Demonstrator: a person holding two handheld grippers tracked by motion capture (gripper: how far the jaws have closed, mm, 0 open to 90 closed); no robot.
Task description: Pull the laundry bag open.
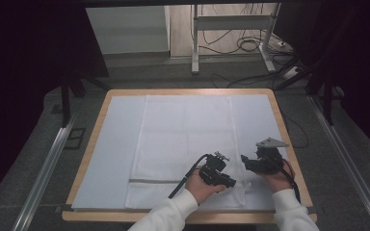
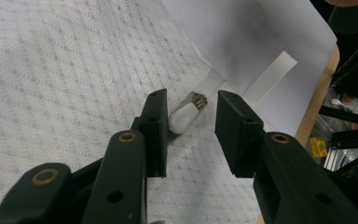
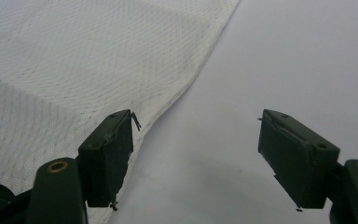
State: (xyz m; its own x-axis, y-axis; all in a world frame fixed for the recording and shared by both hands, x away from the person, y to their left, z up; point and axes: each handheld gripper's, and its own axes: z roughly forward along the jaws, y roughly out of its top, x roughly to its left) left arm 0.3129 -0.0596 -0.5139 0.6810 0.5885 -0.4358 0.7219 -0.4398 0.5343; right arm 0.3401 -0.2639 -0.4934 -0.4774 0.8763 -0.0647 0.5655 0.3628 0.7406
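A white woven towel (image 1: pixel 188 139) lies flat on a white sheet (image 1: pixel 115 144) that covers the table. My left gripper (image 1: pixel 231 183) hovers over the towel's near right corner, held in a hand. In the left gripper view its jaws (image 2: pixel 189 126) stand apart, and a small white rounded piece (image 2: pixel 182 116) with a brownish metal end lies on the towel (image 2: pixel 65 70) between them, close to the left pad. My right gripper (image 1: pixel 244 158) sits just to the right. In its own view my right gripper (image 3: pixel 196 154) is wide open over the towel's edge (image 3: pixel 74 60) and the sheet (image 3: pixel 284 56).
The table's wooden rim (image 1: pixel 94 139) frames the sheet. A white ribbed strip (image 2: pixel 272 74) lies on the sheet past the towel's corner, near the table's edge (image 2: pixel 319 98). Metal rails run along the floor on both sides, and a desk frame with cables (image 1: pixel 231 43) stands behind.
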